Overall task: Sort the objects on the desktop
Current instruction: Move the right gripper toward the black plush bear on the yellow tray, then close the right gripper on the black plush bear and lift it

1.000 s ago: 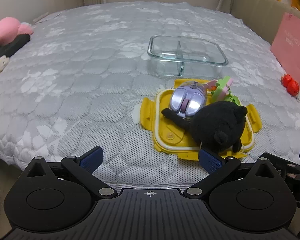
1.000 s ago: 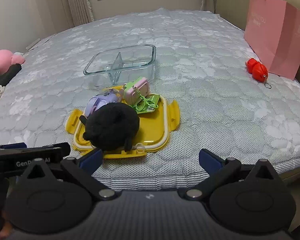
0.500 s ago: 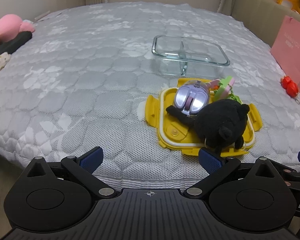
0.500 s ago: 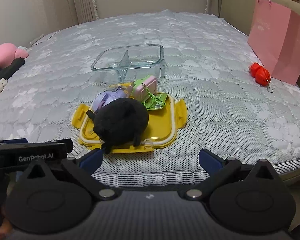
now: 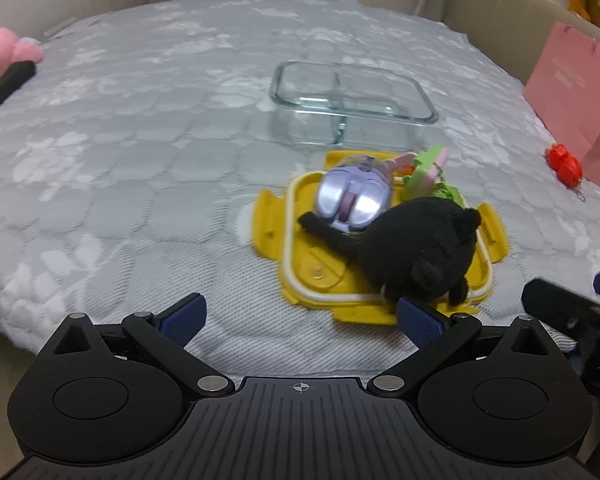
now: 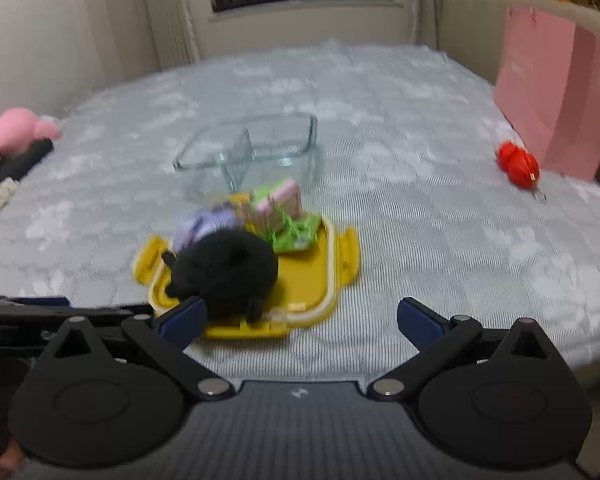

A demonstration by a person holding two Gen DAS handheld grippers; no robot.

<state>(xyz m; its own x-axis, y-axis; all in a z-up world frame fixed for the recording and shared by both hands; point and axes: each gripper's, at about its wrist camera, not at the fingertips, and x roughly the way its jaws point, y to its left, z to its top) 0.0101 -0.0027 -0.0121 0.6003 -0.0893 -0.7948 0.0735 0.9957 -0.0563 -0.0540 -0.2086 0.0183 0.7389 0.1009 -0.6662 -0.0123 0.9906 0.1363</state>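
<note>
A yellow lid (image 5: pixel 312 272) (image 6: pixel 316 276) lies on the bed and bears a black plush toy (image 5: pixel 416 252) (image 6: pixel 224 276), a purple mouse (image 5: pixel 354 196) (image 6: pixel 204 224) and a small pink-and-green case (image 5: pixel 428 164) (image 6: pixel 280 204) with a green strap. Behind it stands an empty divided glass container (image 5: pixel 352 104) (image 6: pixel 252 152). My left gripper (image 5: pixel 300 316) is open and empty, just short of the lid's near left. My right gripper (image 6: pixel 300 316) is open and empty over the lid's near edge, its left finger close to the plush.
A pink paper bag (image 5: pixel 576 100) (image 6: pixel 560 88) stands at the bed's right edge with a red toy (image 5: pixel 564 160) (image 6: pixel 518 164) beside it. A pink plush (image 5: pixel 4 56) (image 6: pixel 16 128) and dark items lie at the far left. The bed's front edge is just below both grippers.
Both grippers have moved forward, closer to the yellow lid, and the views are motion-blurred. The objects have not moved. Both grippers stay open.
</note>
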